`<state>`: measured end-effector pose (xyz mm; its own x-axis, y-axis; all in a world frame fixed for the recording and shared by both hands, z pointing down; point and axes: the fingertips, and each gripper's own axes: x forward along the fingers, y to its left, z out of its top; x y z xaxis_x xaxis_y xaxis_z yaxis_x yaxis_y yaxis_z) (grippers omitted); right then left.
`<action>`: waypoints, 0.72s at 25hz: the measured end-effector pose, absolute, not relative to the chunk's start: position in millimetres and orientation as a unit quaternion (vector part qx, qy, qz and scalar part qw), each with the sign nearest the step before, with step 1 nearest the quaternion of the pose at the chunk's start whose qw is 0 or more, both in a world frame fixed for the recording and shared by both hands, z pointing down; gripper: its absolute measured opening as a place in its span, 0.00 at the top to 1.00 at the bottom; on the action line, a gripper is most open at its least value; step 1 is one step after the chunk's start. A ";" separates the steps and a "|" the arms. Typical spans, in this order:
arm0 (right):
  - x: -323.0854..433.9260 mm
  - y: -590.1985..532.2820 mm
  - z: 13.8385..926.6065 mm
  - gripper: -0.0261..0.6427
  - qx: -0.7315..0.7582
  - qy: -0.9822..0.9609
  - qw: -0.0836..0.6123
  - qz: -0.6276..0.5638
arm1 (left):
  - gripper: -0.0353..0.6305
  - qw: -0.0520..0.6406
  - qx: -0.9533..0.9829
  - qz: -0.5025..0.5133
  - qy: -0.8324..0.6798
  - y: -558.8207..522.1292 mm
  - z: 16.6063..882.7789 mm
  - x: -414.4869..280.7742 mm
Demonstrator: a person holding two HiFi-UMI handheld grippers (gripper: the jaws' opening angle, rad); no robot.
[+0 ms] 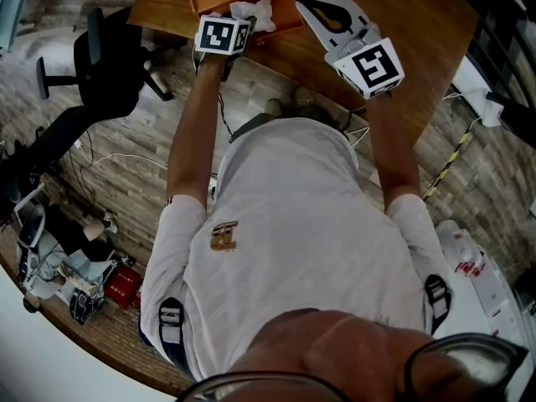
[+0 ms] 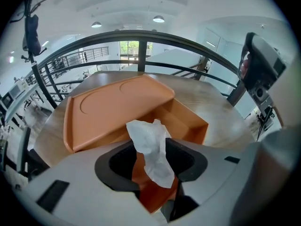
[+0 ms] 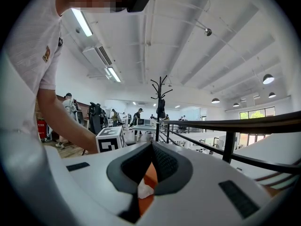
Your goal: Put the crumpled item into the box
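Left gripper [image 2: 150,147]: jaws spread wide, released, pointed steeply down over the box. Crumpled item [image 2: 151,147], a white tissue-like wad, stands upright in the gap between the two dark pads, which do not squeeze it. Its lower end hangs in front of the box's near corner; whether it rests on the box floor cannot be told. From the head view the wad sits at the box's near edge, just beside the left marker cube.

Box [image 2: 190,124]: orange, open-topped, on the table. Its orange lid [image 2: 115,109] is tilted up behind it, along the far side.

Right gripper [image 3: 151,147]: held level, well apart to the right, jaw tips together, clenched on nothing. Orange and a bit of white show through the slit below the tips.

Count: one crumpled item, one box, one lid, two grippers, one marker cube on each.

Surface: round wooden table [image 1: 419,48], bare apart from the box. Plank floor [image 1: 126,141] below, with a black office chair [image 1: 105,57] to the left. Dark curved railing [image 2: 141,46] beyond the table. Open office with a white ceiling, strip and dome lights, a coat stand [image 3: 161,102] and distant people at desks.
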<state>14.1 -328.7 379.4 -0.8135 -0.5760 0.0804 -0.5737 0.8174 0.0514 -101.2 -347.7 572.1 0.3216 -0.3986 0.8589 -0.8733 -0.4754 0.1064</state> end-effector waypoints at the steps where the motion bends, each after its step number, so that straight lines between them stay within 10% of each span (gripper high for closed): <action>1: 14.0 -328.4 379.6 0.91 0.301 -0.952 0.046 -0.012 | 0.64 0.293 0.757 0.403 -0.422 -346.9 571.4 -102.6; 18: 9.0 -325.3 378.8 0.91 0.297 -0.953 0.050 -0.013 | 0.62 0.271 0.750 0.363 -0.482 -348.2 546.7 -131.5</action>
<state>9.0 -325.3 378.8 -0.8186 -0.5676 0.0883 -0.5650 0.8233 0.0543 -131.5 -348.2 546.7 0.2715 -0.5267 0.8055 -0.9202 -0.3873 0.0569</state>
